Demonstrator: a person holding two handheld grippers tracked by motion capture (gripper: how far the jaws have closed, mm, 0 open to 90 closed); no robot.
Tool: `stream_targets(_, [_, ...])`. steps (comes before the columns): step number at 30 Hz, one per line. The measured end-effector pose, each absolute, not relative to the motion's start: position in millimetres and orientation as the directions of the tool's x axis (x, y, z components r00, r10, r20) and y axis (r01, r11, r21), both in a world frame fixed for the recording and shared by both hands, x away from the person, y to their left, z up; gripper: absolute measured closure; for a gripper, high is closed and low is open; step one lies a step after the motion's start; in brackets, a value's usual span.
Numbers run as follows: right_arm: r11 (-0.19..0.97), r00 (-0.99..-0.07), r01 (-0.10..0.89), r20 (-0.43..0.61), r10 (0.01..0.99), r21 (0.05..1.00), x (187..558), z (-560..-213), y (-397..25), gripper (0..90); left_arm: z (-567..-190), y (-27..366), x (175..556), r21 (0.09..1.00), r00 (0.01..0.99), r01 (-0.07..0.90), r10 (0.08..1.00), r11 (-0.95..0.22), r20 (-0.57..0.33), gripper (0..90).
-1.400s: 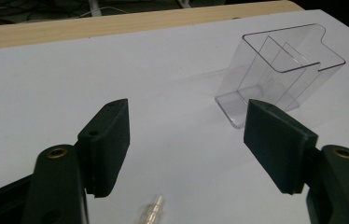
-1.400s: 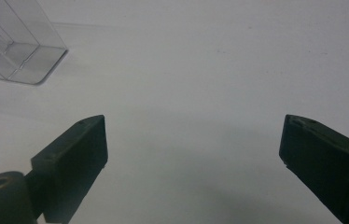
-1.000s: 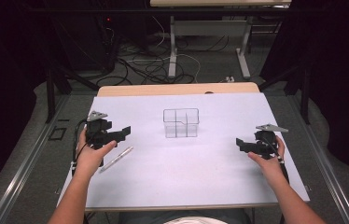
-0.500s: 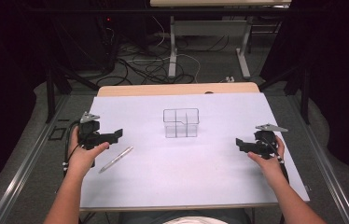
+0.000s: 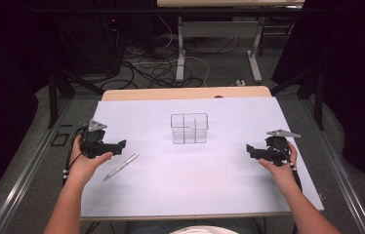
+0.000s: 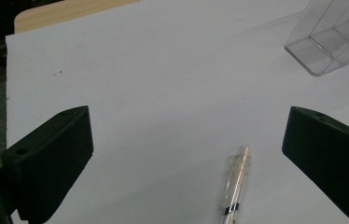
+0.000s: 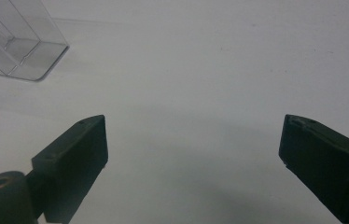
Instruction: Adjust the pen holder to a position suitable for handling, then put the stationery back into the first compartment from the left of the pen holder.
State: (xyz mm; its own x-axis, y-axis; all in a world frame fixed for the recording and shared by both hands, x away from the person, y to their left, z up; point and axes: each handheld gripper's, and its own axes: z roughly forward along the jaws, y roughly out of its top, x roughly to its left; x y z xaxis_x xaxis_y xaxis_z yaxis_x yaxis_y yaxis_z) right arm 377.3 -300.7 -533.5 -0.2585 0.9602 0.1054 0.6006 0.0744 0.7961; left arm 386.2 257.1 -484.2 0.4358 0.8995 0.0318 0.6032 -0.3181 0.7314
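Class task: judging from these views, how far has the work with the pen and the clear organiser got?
Nothing looks done: the pen lies flat on the white sheet, apart from the clear divided organiser, whose compartments look empty. In hand: the left tool is open with the pen between its jaws, ungripped. The right tool is open, holding nothing. Left: grasping, lifting, probably placing.

The high view looks forward and down from above the person's side onto the whole white-covered table (image 5: 190,195), far enough back to take in the floor and cables behind it at the top of the frame. The left gripper view rides low and close over the sheet, facing along its own wide-apart black jaws, with the clear plastic compartment box (image 6: 336,42) at its upper right. The right gripper view sits just as near, and shares that same box (image 7: 14,42) at its upper left.
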Motion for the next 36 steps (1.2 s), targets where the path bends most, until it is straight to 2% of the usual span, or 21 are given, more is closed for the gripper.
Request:
stream_targets(3, [0.073,-0.257,0.603,0.107,0.960,0.794,377,-534,-300,7.7,-488,258,387,0.707,0.437,0.616,0.897,-0.348,0.061,4.7])
stream_targets(14, [0.083,-0.267,0.602,0.103,0.958,0.794,377,-534,-300,7.7,-495,261,385,0.668,0.446,0.639,0.891,-0.381,0.082,13.5])
stream_targets(19, [0.080,-0.266,0.603,0.106,0.958,0.794,376,-534,-301,7.7,-495,260,382,0.664,0.470,0.624,0.877,-0.412,0.102,16.8])
stream_targets(22, [0.076,-0.263,0.603,0.108,0.959,0.794,376,-534,-301,7.7,-495,259,379,0.655,0.494,0.605,0.858,-0.453,0.137,22.7])
stream_targets(31, [0.075,-0.262,0.603,0.108,0.959,0.794,377,-534,-302,7.8,-497,251,371,0.625,0.570,0.581,0.809,-0.522,0.146,33.2])
stream_targets(36, [0.080,-0.269,0.599,0.106,0.957,0.797,377,-533,-300,7.8,-499,249,368,0.617,0.583,0.565,0.794,-0.549,0.172,34.1])
